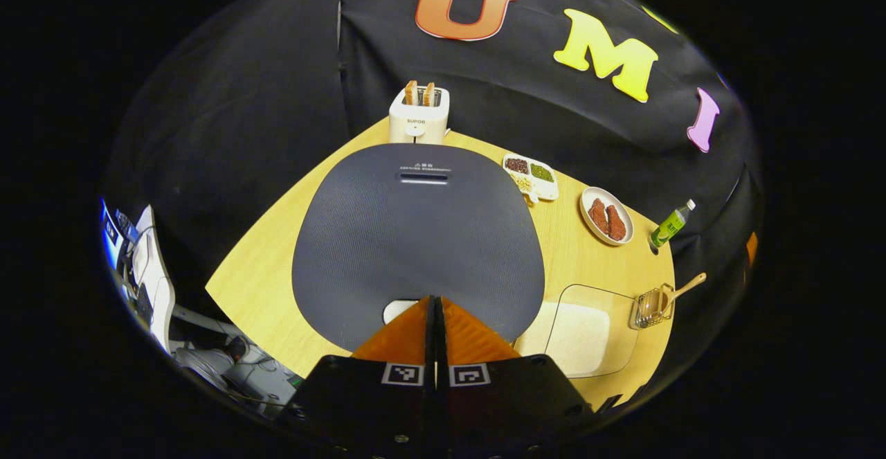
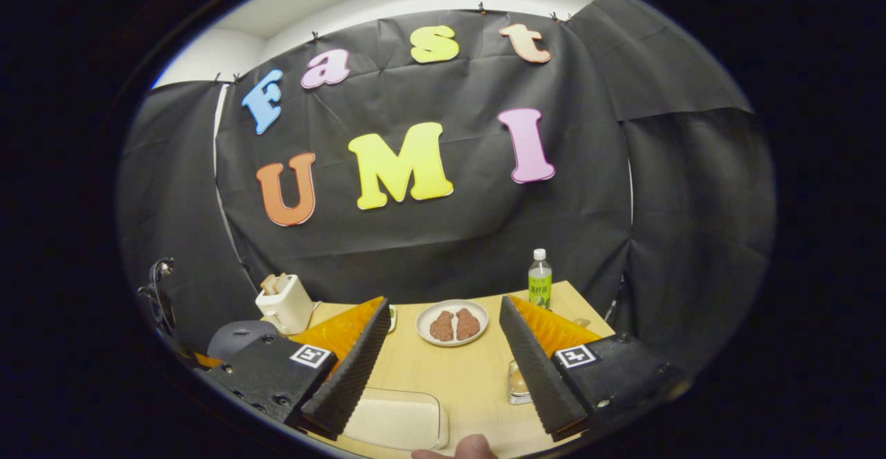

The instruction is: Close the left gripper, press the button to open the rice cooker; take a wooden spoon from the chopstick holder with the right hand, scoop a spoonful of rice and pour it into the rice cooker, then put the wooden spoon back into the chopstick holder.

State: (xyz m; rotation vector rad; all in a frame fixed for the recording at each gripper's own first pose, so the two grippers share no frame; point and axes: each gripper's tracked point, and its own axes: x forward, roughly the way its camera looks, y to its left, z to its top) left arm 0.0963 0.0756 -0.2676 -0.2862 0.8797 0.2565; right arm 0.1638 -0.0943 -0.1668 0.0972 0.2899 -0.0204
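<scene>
Left gripper view: the left gripper [image 1: 435, 301] is clenched over the dark grey, rounded rice cooker [image 1: 417, 237] (lid down). The long wooden spoon [image 1: 682, 288] stands in the wire chopstick holder [image 1: 651, 308]; the right gripper [image 2: 443, 320] gapes.

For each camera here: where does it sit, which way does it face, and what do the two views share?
Left gripper view: rides the left hand-held gripper, fingers shut, looking down on the rice cooker lid.
Right gripper view: rides the right hand-held gripper, fingers open, level toward the plate and wall; a fingertip shows below.
Shared: toaster, plate, bottle, rice container.
</scene>
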